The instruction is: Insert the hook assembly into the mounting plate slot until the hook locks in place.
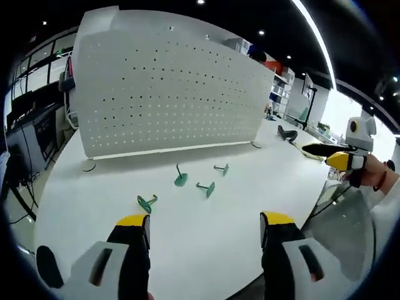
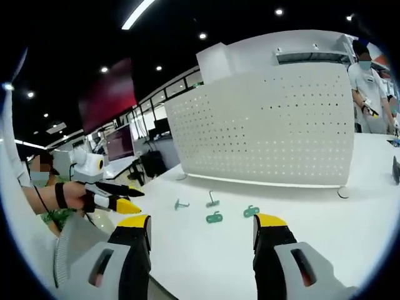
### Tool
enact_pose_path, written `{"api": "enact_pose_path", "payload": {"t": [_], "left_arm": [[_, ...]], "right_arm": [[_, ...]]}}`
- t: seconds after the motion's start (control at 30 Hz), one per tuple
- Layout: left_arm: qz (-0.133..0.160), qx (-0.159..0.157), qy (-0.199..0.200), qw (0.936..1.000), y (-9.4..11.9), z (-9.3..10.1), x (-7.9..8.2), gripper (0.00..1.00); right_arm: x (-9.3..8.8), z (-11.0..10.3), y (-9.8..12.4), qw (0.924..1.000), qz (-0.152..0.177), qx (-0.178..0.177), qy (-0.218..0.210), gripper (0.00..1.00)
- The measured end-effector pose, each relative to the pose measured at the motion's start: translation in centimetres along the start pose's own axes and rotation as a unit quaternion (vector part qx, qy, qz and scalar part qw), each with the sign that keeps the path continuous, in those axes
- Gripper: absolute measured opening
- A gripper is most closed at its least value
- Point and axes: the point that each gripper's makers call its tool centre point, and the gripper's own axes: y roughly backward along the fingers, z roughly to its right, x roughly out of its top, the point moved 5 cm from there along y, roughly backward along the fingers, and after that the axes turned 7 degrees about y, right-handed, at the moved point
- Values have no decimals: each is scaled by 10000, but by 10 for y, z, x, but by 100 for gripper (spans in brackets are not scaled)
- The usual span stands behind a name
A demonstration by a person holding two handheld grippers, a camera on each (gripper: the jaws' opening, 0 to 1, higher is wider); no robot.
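Left gripper view: the left gripper (image 1: 205, 226) rises from the bottom edge with its two yellow-tipped jaws spread wide apart and nothing between them. It hangs above a white table (image 1: 250, 206). Ahead of the jaws lie four small green hook assemblies, apart from one another. The nearest hook (image 1: 146, 202) lies just beyond the left jaw tip. A second hook (image 1: 206, 187) lies further ahead, in line with the gap between the jaws. A third hook (image 1: 180, 177) and a fourth hook (image 1: 222, 168) lie a little beyond that. Behind them all stands the white perforated mounting plate (image 1: 169, 100), upright, well apart from the jaws. At the right edge, the right gripper (image 1: 331, 156) is held in a person's hand (image 1: 374, 177), off to the side of the hooks.

Right gripper view: the right gripper (image 2: 201, 224) also has its jaws wide apart and empty. The same four hooks lie ahead, near the jaw tips, with the perforated plate standing beyond them. The left gripper comes in from the left, held in a hand with a dark wrist strap (image 2: 60, 195). A person (image 2: 370, 94) stands at the far right, behind the plate.
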Motion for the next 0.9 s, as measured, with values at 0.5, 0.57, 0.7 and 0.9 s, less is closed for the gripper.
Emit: {"api": "enact_pose_path", "payload": {"t": [0.5,0.57,0.7,0.9], "left_arm": [[-279,247,133,9992,-9,-21,-14,73],[-323,266,154,9990,-11,-23,-15,73],[-289,320,266,9987,-14,-27,-13,73],[-353,366,327,9982,-21,-31,-14,72]], "right_arm": [[-11,-1,-2,9998,-171,8,-81,67],[-11,-1,-3,9998,-177,14,-98,67],[-9,-2,-5,9998,-180,38,-77,67],[-9,-5,-8,9997,-220,66,-53,67]]}}
